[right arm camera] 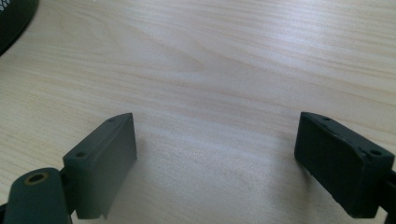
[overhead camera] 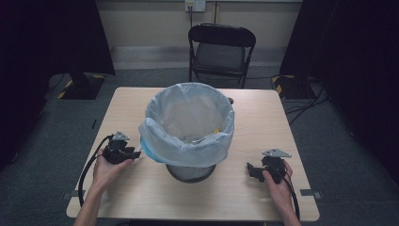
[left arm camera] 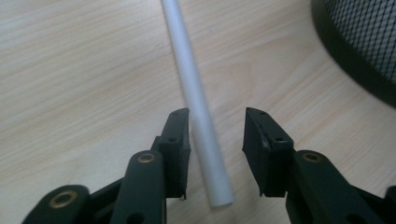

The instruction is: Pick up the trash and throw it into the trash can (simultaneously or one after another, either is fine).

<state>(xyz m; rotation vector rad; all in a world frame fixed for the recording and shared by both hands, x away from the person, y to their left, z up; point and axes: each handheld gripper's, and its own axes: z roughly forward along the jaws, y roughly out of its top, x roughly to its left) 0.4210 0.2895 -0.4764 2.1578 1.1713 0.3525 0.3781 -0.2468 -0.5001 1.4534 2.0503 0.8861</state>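
My left gripper sits low over the table w/ jaws apart, straddling a white straw that lies flat on the wood btwn them, closer to one jaw, not pinched; its near end stops just short of the gripper body. Straw is just beside the black mesh bin, which has a pale bag folded over its rim. My right gripper is wide open over bare tabletop, well apart from the straw on the bin's other side.
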